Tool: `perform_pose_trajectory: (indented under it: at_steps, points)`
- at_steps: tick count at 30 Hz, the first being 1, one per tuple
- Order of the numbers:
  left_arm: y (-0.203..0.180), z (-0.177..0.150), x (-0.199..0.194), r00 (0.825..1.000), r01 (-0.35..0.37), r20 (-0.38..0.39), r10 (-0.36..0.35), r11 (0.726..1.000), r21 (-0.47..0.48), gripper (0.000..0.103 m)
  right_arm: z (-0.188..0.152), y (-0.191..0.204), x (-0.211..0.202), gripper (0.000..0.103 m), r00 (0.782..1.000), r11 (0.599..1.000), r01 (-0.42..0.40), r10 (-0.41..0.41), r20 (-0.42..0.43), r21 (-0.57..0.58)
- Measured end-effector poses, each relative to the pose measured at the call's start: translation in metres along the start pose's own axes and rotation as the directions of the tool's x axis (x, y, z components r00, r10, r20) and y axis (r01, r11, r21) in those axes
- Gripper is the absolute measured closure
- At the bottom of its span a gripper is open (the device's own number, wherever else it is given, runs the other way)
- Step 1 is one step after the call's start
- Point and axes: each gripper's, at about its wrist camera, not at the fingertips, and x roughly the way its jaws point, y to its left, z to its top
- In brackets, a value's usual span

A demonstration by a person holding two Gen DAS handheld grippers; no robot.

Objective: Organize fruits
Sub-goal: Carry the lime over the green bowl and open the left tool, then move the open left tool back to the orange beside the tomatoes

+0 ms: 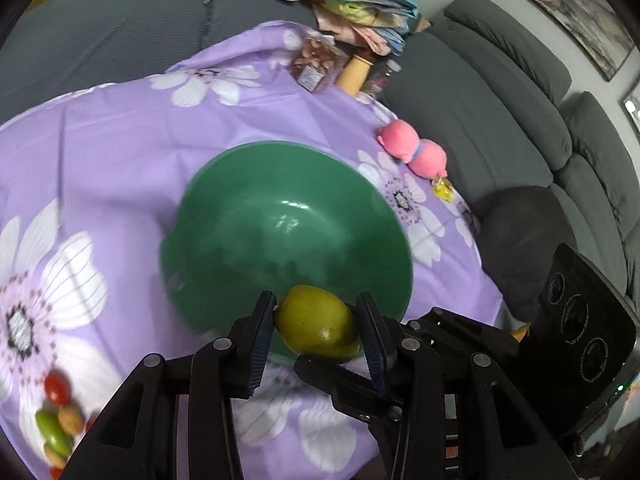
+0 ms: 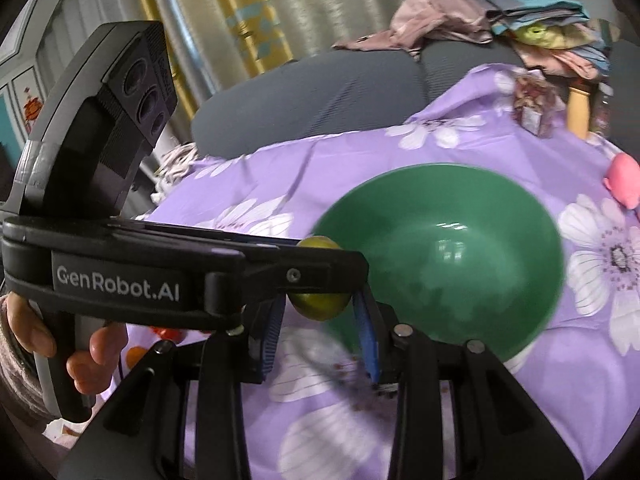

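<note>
A green bowl (image 1: 280,232) stands empty on the purple flowered cloth (image 1: 120,152). My left gripper (image 1: 316,320) is shut on a yellow-green lemon (image 1: 316,322) and holds it above the bowl's near rim. The right wrist view shows the bowl (image 2: 460,264), the lemon (image 2: 318,306) and the left gripper (image 2: 320,264) reaching in from the left across my right gripper (image 2: 320,320). The right gripper's blue-padded fingers (image 2: 366,336) stand either side of the lemon just under the left gripper; whether they touch it I cannot tell. Several small fruits (image 1: 56,416) lie at the lower left.
A pink plush toy (image 1: 414,150) lies near the cloth's right edge. Snack bags and a yellow container (image 1: 354,74) stand at the far end. A grey sofa (image 1: 520,120) runs along the back and right, with piled clothes (image 1: 352,4) on it.
</note>
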Motion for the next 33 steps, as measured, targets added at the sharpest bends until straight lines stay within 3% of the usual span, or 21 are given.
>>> perform_pose_trajectory:
  at_steps: [6, 12, 16, 20, 22, 24, 29, 33]
  points:
    - [-0.002, 0.012, 0.017, 0.999, 0.028, -0.022, -0.028, 1.0, -0.011, 0.062, 0.004, -0.021, 0.002, 0.068, 0.999, 0.999, 0.033, -0.033, -0.001, 0.021]
    - [-0.003, 0.012, 0.021, 1.0, 0.012, -0.026, -0.013, 1.0, -0.02, 0.062, 0.003, -0.027, 0.008, 0.066, 0.999, 0.998, 0.044, -0.043, -0.017, 0.033]
    - [-0.002, 0.011, 0.014, 1.0, 0.012, -0.013, -0.012, 1.0, -0.023, 0.062, 0.001, -0.025, 0.005, 0.066, 0.998, 0.998, 0.062, -0.062, -0.015, 0.025]
    - [-0.001, 0.008, -0.003, 1.0, 0.011, 0.017, -0.011, 1.0, -0.027, 0.061, 0.001, -0.018, 0.0, 0.06, 0.994, 0.994, 0.106, -0.106, -0.007, 0.0]
    - [-0.001, 0.004, -0.01, 1.0, 0.001, 0.03, 0.0, 1.0, -0.028, 0.041, 0.001, -0.011, -0.004, 0.055, 0.991, 0.99, 0.137, -0.137, 0.005, -0.022]
    - [0.001, -0.001, -0.02, 0.999, -0.008, 0.052, 0.01, 0.999, -0.031, 0.033, 0.001, -0.003, -0.01, 0.05, 0.984, 0.983, 0.175, -0.174, 0.022, -0.051]
    - [0.008, -0.014, -0.046, 0.994, -0.052, 0.099, 0.055, 0.998, -0.031, 0.033, 0.002, 0.014, -0.023, 0.04, 0.97, 0.965, 0.239, -0.233, 0.064, -0.105]
    - [0.012, -0.025, -0.066, 0.986, -0.094, 0.138, 0.098, 0.995, -0.036, 0.03, 0.003, 0.031, -0.032, 0.037, 0.966, 0.955, 0.254, -0.242, 0.094, -0.151]
